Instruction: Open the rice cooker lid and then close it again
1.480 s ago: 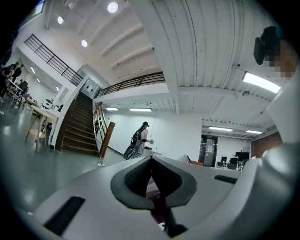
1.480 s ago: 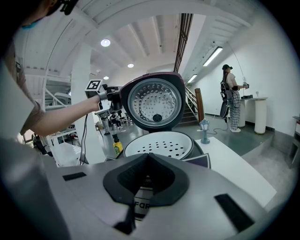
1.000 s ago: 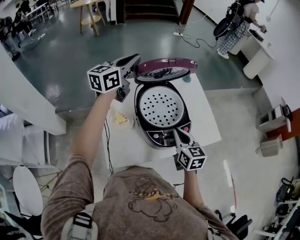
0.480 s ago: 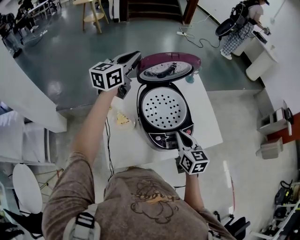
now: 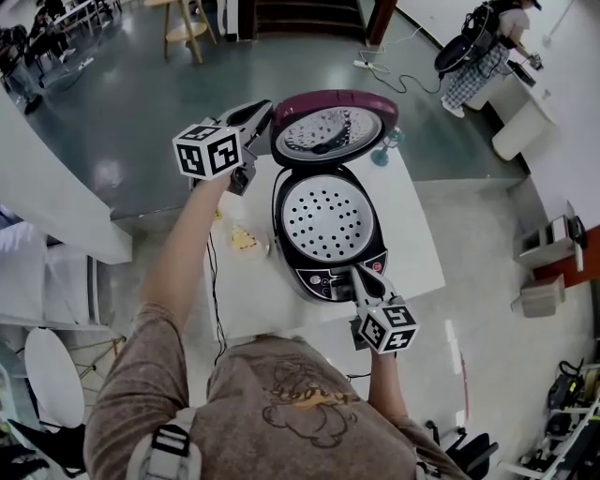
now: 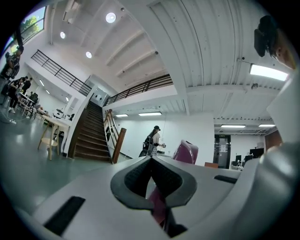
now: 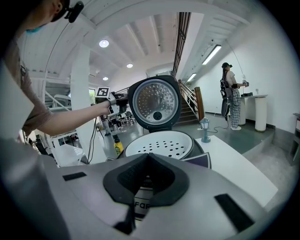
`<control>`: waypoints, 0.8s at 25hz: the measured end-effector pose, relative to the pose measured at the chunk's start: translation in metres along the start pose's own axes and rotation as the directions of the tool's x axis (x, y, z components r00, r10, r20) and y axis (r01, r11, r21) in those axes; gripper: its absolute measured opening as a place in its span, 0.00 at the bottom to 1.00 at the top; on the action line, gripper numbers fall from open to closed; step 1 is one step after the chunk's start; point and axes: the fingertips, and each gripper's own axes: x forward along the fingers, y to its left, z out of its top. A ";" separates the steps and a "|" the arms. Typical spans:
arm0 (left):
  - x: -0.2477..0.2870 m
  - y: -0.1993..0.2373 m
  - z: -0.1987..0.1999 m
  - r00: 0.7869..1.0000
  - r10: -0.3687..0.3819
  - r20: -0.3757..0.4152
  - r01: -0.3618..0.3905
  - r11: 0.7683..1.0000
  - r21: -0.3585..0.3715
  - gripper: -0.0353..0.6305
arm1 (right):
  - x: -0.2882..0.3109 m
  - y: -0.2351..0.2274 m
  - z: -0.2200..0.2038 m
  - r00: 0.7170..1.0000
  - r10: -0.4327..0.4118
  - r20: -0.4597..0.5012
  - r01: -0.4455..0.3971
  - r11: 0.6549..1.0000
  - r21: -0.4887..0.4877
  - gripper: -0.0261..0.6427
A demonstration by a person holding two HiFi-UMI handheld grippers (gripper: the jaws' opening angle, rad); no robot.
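Observation:
The rice cooker (image 5: 319, 272) stands on the white table (image 5: 412, 244) with its maroon lid (image 5: 328, 127) raised. The lid's silver inner face shows, and below it lies the white perforated tray (image 5: 326, 217). My left gripper (image 5: 265, 112) is shut, with its tips against the lid's left rim. In the left gripper view the shut jaws (image 6: 151, 159) have the maroon lid (image 6: 186, 152) just beyond them. My right gripper (image 5: 356, 272) is shut and rests at the cooker's front control panel (image 5: 323, 278). The right gripper view shows the lid (image 7: 154, 101), the tray (image 7: 161, 143) and the left gripper (image 7: 123, 99).
A small glass lamp ornament (image 5: 386, 145) stands at the table's far right corner. A yellow object (image 5: 242, 239) and a black cable (image 5: 216, 281) lie left of the cooker. Beyond the table are a wooden stool (image 5: 183, 28) and a person (image 5: 473, 47).
The lid has tipped forward over the pot, so more of its inner face shows. My left gripper has moved with it at the left rim. My right gripper has stayed put.

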 end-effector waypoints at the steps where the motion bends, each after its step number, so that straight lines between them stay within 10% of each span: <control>1: 0.000 0.002 0.000 1.000 0.006 0.000 -0.006 1.000 -0.005 0.08 | 0.000 0.000 0.000 1.000 0.001 0.000 -0.001 1.000 0.001 0.04; 20: -0.015 0.000 0.004 1.000 0.003 0.021 -0.003 1.000 -0.021 0.08 | 0.001 -0.001 -0.001 1.000 0.002 -0.002 -0.002 1.000 0.000 0.04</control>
